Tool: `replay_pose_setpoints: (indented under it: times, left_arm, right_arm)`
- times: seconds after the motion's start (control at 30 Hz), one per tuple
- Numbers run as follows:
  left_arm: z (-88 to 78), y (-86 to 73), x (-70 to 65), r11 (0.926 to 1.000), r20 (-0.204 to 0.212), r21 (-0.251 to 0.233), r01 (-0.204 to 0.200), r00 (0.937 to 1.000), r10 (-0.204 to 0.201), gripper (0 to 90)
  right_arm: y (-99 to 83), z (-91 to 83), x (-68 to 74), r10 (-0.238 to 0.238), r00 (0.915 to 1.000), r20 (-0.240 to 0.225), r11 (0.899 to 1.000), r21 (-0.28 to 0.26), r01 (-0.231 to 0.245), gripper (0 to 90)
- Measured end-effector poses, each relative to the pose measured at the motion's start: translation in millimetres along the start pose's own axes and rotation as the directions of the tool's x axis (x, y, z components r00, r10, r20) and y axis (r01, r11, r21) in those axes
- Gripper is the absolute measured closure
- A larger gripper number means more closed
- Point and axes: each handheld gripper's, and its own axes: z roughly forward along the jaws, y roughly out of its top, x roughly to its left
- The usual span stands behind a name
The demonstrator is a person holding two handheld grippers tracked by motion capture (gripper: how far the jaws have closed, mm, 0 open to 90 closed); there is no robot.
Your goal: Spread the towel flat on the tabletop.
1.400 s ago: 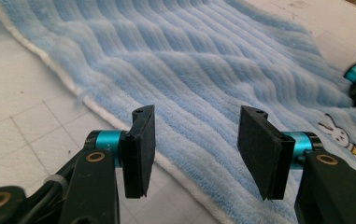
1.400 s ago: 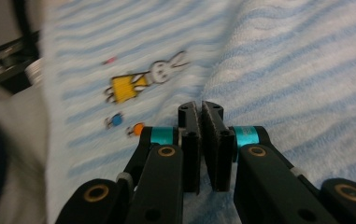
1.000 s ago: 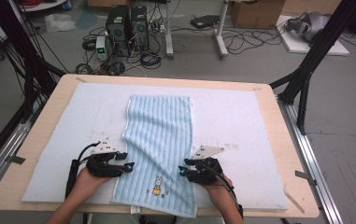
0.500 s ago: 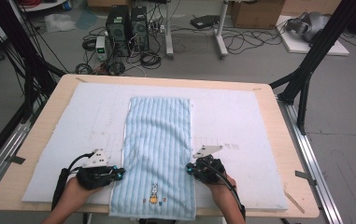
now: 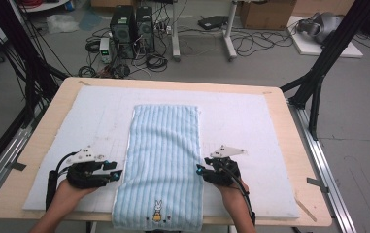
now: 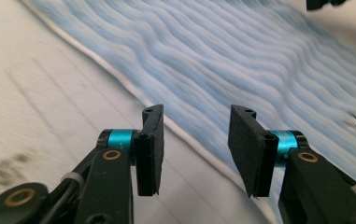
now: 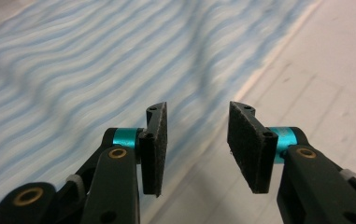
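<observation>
The blue striped towel (image 5: 163,165) lies flat and lengthwise on the white mat (image 5: 250,126) that covers the bench (image 5: 289,121), and its near end with the small rabbit picture (image 5: 157,217) hangs a little over the near edge. It appears to be laid out straight so that both long edges can be reached at the same time, 1 from each side.

The left tool (image 5: 117,174) stands just beside the towel's left edge and the right tool (image 5: 199,171) just beside its right edge, so the towel is between the 2 tools. Both point inward toward the cloth and lie low and nearly level over the mat.

In the left gripper view the left tool (image 6: 195,140) is released: its jaws have just been opening, nothing is between them, and the towel's white hem (image 6: 133,88) runs just ahead of them. In the right gripper view the right tool (image 7: 196,140) is also released, its jaws have just been opening, and the gap is empty with the towel's edge just ahead.

The 2 forearms come from the near side, with the hands wrapped around the tool bodies.
</observation>
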Motion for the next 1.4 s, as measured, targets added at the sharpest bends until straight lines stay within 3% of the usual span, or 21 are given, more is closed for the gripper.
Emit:
replay_pose_setpoints:
  times: [0.07, 0.2, 0.23, 0.33, 0.47, 0.57, 0.63, 0.7, 0.8, 0.97, 1.27, 1.33, 1.4]
  left_arm:
    - [5.8, 7.8, 9.9, 0.9997, -0.011, -0.019, 0.015, 0.9998, -0.016, 55.6]
    - [17.3, 22.0, 23.0, 0.9966, -0.021, -0.061, 0.055, 0.9982, -0.057, 55.6]
    - [19.1, 24.2, 24.4, 0.9962, -0.021, -0.064, 0.059, 0.998, -0.06, 55.6]
    - [26.8, 30.3, 27.3, 0.9961, -0.026, -0.068, 0.057, 0.998, -0.058, 55.5]
    - [32.8, 32.2, 32.9, 0.9955, -0.035, -0.072, 0.062, 0.9973, -0.065, 54.1]
    - [35.6, 34.8, 38.8, 0.9953, -0.047, -0.069, 0.068, 0.9964, -0.071, 51.2]
    - [36.0, 36.0, 40.5, 0.9939, -0.067, -0.097, 0.054, 0.9959, -0.06, 51.1]
    - [37.2, 35.9, 42.1, 0.9922, -0.074, -0.116, 0.044, 0.9959, -0.053, 48.4]
    - [41.9, 35.2, 42.9, 0.992, -0.07, -0.121, 0.034, 0.9966, -0.043, 44.5]
    - [47.0, 34.9, 43.8, 0.9914, -0.06, -0.125, 0.039, 0.9971, -0.046, 41.1]
    - [48.8, 32.8, 47.7, 0.9918, -0.058, -0.112, 0.061, 0.996, -0.068, 41.2]
    - [47.5, 32.2, 48.5, 0.9912, -0.059, -0.114, 0.067, 0.9955, -0.074, 41.1]
    - [46.4, 31.7, 49.7, 0.9909, -0.062, -0.116, 0.068, 0.9952, -0.076, 41.1]
  right_arm:
    - [4.4, 7.8, -5.2, 0.012, 0.9999, 0.007, 1.0, -0.008, -0.012, 62.4]
    - [9.3, 30.1, -6.0, -0.004, 1.0, -0.008, 0.997, 0.073, 0.004, 72.7]
    - [9.6, 30.4, -5.8, -0.011, 0.9999, -0.012, 0.998, 0.067, 0.012, 81.1]
    - [10.3, 27.4, -4.4, -0.041, 0.9985, -0.036, 0.994, 0.097, 0.045, 86.5]
    - [6.9, 18.0, -1.9, -0.075, 0.995, -0.066, 0.987, 0.135, 0.083, 86.4]
    - [6.3, 15.5, -4.8, -0.064, 0.995, -0.076, 0.989, 0.127, 0.074, 74.3]
    - [10.5, 17.3, -11.3, -0.051, 0.9963, -0.069, 0.996, 0.075, 0.057, 62.0]
    - [17.9, 20.1, -19.9, -0.033, 0.9989, -0.035, 0.999, 0.025, 0.033, 49.4]
    - [31.0, 27.2, -36.6, 0.014, 0.9991, 0.04, 0.999, -0.046, -0.012, 41.9]
    - [54.4, 53.5, -61.5, 0.029, 0.9945, 0.101, 0.998, -0.053, -0.024, 40.9]
    - [80.7, 103.9, -76.5, 0.017, 0.9898, 0.142, 0.999, 0.041, -0.023, 46.4]
    - [84.2, 111.8, -76.2, 0.016, 0.9907, 0.135, 0.999, 0.048, -0.022, 51.9]
    - [87.5, 115.3, -76.4, 0.015, 0.993, 0.117, 0.999, 0.043, -0.021, 66.8]
